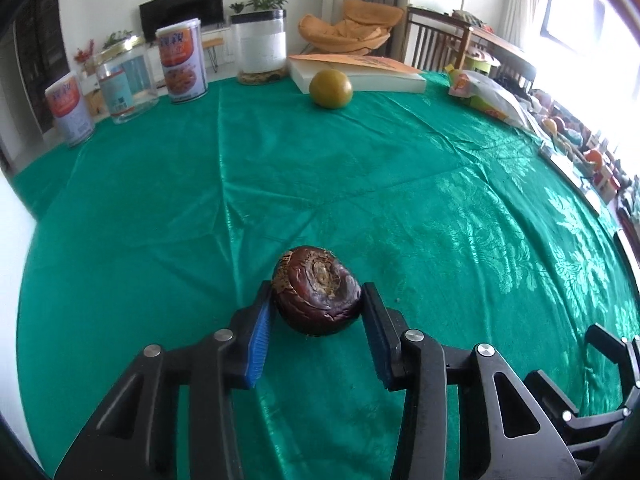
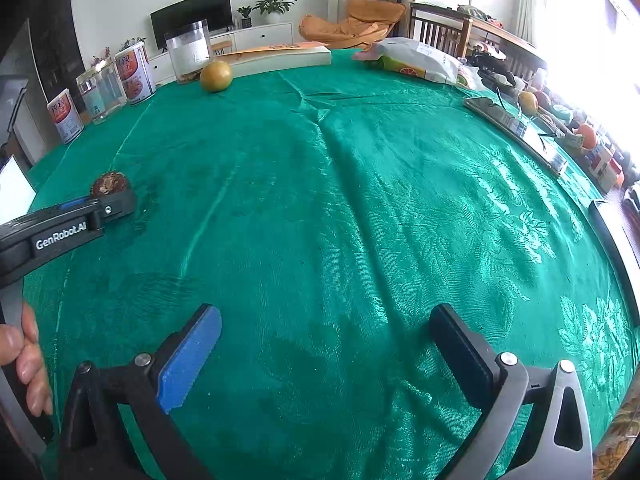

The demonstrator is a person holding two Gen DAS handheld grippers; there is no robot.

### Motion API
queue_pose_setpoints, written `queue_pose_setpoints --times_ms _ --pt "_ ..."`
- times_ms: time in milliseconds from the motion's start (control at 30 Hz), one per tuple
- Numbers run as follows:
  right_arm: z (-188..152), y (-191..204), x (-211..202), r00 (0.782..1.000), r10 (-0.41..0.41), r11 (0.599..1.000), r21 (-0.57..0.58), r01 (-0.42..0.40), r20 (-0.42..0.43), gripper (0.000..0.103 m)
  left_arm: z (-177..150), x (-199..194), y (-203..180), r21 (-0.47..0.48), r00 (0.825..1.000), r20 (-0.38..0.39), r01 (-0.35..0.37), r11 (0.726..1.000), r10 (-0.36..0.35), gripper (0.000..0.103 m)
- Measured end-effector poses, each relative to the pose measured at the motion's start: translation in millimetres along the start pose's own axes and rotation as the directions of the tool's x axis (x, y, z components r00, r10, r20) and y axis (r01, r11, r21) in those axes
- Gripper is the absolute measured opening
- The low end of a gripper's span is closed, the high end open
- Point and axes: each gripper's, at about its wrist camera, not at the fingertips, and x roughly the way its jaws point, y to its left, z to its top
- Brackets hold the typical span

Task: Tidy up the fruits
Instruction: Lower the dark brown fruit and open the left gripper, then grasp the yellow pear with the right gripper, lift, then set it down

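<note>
A dark wrinkled purple-brown fruit (image 1: 318, 294) rests on the green tablecloth between the blue pads of my left gripper (image 1: 318, 300). The jaws sit close on both sides of it, touching or nearly so. It also shows in the right wrist view (image 2: 109, 183), partly hidden behind the left gripper (image 2: 105, 200). A yellow-green round fruit (image 1: 330, 89) lies at the far side of the table, also in the right wrist view (image 2: 216, 75). My right gripper (image 2: 324, 344) is open and empty above the near cloth.
Cans (image 1: 182, 65) and clear jars (image 1: 124, 80) stand at the far left. A book (image 1: 360, 74) lies behind the yellow-green fruit. A snack bag (image 2: 416, 60) and a phone (image 2: 512, 124) lie at the right. More fruit (image 2: 528, 102) sits beyond the right edge.
</note>
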Motion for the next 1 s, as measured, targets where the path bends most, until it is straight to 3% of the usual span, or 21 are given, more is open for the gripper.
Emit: queue_pose_setpoints --times_ms 300,367,400,433,600,667,767,933,1000 --pt "0.0 -0.2 0.4 1.0 -0.001 1.0 0.001 0.001 0.0 0.103 -31.9 -25.8 72.9 -0.097 0.995 -0.013 -0.097 0.991 0.096 0.045" --pt "0.0 0.0 0.4 1.0 -0.001 1.0 0.001 0.001 0.0 0.103 -36.3 -25.2 81.5 -0.134 0.995 -0.022 -0.103 0.986 0.101 0.056" --pt "0.1 0.1 0.5 1.0 -0.001 1.0 0.001 0.001 0.0 0.103 -38.6 -26.0 85.5 -0.154 0.994 -0.025 -0.106 0.982 0.104 0.073" --pt "-0.1 0.0 0.5 1.0 -0.001 1.0 0.001 0.001 0.0 0.103 -41.2 -26.9 88.7 -0.172 0.994 -0.024 -0.111 0.979 0.108 0.08" --pt "0.2 0.4 1.1 1.0 0.002 1.0 -0.006 -0.002 -0.001 0.103 -53.1 -27.7 86.8 -0.138 0.984 -0.016 -0.179 0.974 0.178 0.086" --pt "6.6 3.7 4.8 0.999 0.04 0.997 -0.071 -0.042 -0.035 0.103 -55.0 -29.4 89.4 -0.152 0.984 -0.016 -0.178 0.972 0.178 0.087" --pt "40.8 14.9 22.2 0.986 0.094 0.979 -0.169 -0.116 -0.136 0.102 -54.4 -28.6 89.8 -0.157 0.981 -0.021 -0.192 0.969 0.191 0.09" --pt "136.5 39.8 48.7 0.98 0.188 0.967 -0.163 -0.197 -0.069 0.101 -53.6 -27.5 91.7 -0.164 0.98 -0.026 -0.2 0.966 0.199 0.093" --pt "174.4 55.7 69.7 0.971 0.228 0.961 -0.146 -0.235 -0.066 0.095 -53.6 -27.6 92.0 -0.166 0.98 -0.026 -0.198 0.966 0.197 0.093"
